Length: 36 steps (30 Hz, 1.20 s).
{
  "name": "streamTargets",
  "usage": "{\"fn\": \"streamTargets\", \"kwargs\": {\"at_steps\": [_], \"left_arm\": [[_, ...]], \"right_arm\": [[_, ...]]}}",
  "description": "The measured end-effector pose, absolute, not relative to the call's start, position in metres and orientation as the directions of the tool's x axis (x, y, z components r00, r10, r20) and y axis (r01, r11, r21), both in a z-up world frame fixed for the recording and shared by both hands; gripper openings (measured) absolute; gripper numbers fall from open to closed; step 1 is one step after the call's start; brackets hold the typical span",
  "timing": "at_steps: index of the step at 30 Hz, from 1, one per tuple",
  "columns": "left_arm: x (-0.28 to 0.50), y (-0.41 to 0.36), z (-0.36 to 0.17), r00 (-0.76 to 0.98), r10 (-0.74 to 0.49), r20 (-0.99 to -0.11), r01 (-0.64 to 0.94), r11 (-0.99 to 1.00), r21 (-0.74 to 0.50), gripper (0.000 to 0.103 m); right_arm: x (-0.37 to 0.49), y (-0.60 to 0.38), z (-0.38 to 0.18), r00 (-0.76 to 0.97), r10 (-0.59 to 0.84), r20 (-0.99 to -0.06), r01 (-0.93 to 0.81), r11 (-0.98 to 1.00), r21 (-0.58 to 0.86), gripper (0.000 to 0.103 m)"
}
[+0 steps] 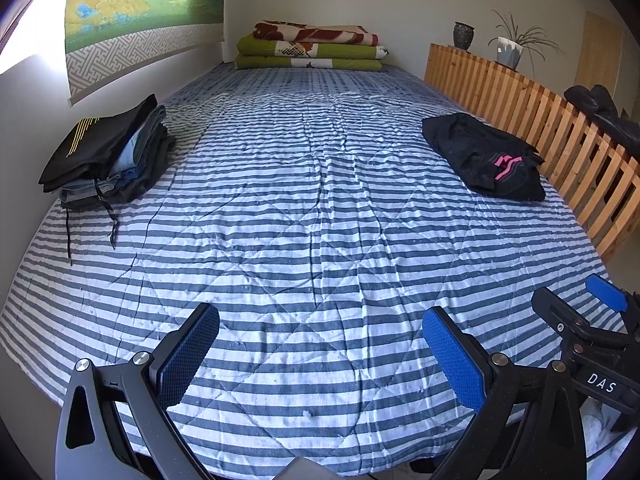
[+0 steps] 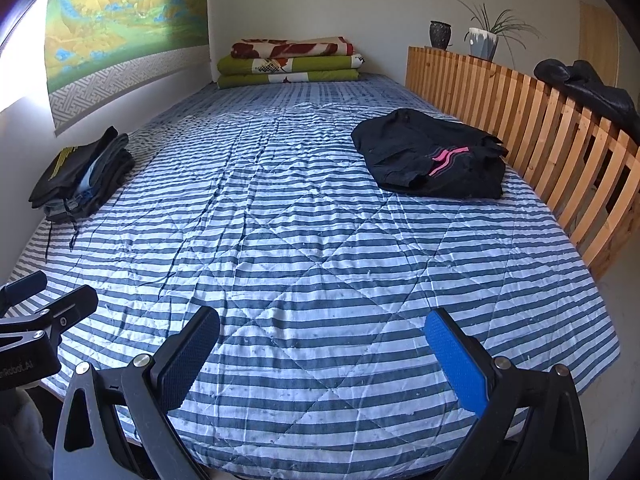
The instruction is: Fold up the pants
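Note:
Black pants with pink stripes [image 1: 486, 158] [image 2: 430, 156] lie crumpled on the right side of the striped bed, close to the wooden slat rail. A pile of folded clothes [image 1: 108, 156] [image 2: 82, 176] with a black yellow-striped garment on top rests at the left edge by the wall. My left gripper [image 1: 320, 354] hovers open over the near end of the bed, holding nothing. My right gripper [image 2: 322, 354] is open beside it, also empty. In the left wrist view the right gripper [image 1: 592, 320] shows at the lower right; the left gripper [image 2: 40, 312] shows at the lower left of the right wrist view.
The blue-and-white striped quilt [image 1: 304, 208] [image 2: 304, 240] covers the bed. Folded blankets [image 1: 312, 46] [image 2: 290, 62] are stacked at the far end. A wooden slat rail [image 1: 540, 120] [image 2: 540, 120] runs along the right, with a dark garment [image 2: 588, 84] over it and potted plants [image 2: 486, 38] behind.

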<state>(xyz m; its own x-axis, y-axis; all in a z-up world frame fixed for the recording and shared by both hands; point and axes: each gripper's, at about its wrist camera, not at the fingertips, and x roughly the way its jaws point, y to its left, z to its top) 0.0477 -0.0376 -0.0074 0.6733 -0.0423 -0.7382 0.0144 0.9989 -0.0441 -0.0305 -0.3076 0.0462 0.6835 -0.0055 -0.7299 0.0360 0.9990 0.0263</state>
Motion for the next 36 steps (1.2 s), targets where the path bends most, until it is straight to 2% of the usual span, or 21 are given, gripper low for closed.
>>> {"fn": "streamTargets", "kwargs": {"at_steps": [11,16,23,25,31,36], "left_arm": [[0.084,-0.048,-0.003,0.688,-0.033,-0.725,0.029,0.999,-0.018,0.103],[0.115,-0.054,-0.005,0.689,-0.036,-0.724,0.051,0.999,-0.002,0.103],[0.163,-0.072,-0.012,0.694,-0.056,-0.717,0.106,0.994,0.024,0.103],[0.175,-0.076,-0.017,0.697,-0.061,-0.714,0.115,0.993,0.027,0.103],[0.206,-0.072,-0.05,0.673,-0.074,-0.736,0.088,0.996,-0.02,0.103],[0.219,-0.063,-0.077,0.64,-0.06,-0.766,0.081,0.997,-0.011,0.103]], "right_arm": [[0.006,-0.33,0.045,0.687,-0.042,-0.726,0.066,0.998,0.005,0.101],[0.039,-0.351,0.038,0.666,-0.082,-0.742,0.097,0.995,-0.023,0.094],[0.091,-0.388,0.028,0.632,-0.126,-0.765,0.169,0.985,-0.023,0.091],[0.107,-0.4,0.026,0.62,-0.127,-0.774,0.188,0.982,-0.01,0.087],[0.149,-0.426,0.02,0.603,-0.179,-0.777,0.245,0.969,-0.033,0.086],[0.183,-0.444,0.016,0.599,-0.214,-0.771,0.277,0.959,-0.051,0.086]]}}
